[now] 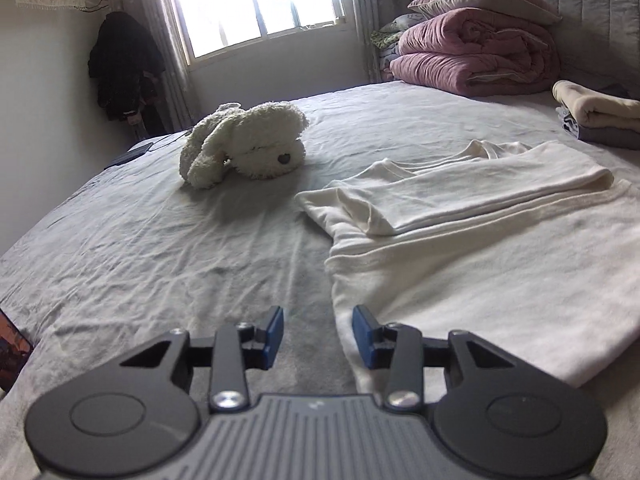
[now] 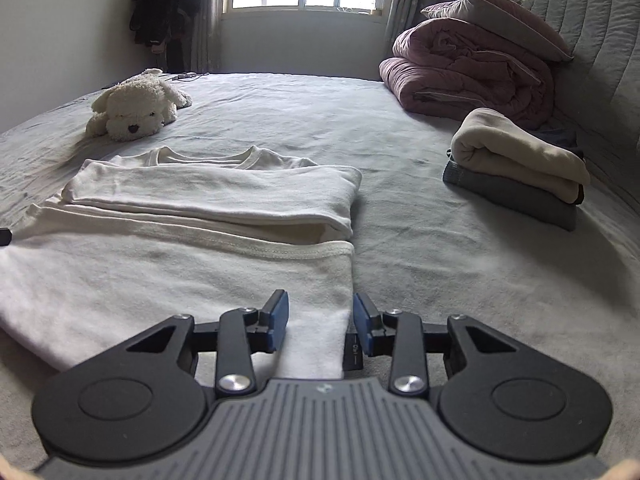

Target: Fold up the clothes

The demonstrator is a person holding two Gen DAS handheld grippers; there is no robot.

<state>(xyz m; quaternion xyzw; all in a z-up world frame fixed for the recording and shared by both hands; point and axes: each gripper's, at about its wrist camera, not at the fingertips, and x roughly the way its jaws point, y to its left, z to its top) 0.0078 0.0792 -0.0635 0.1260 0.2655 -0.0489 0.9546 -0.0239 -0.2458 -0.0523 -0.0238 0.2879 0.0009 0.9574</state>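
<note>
Grey bed (image 1: 160, 240) bare around cream shirt (image 1: 460, 264); left claw (image 1: 318, 336), right claw (image 2: 321, 322) parted, empty, over shirt's side edges.

Left claw (image 1: 318, 334) gapes empty over the white shirt's (image 1: 460, 272) edge — plush dog (image 1: 244, 144) beyond.

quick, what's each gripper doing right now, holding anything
left gripper: open, holding nothing, at the near left edge of the cream folded shirt.
right gripper: open, holding nothing, over the shirt's near right edge.
</note>
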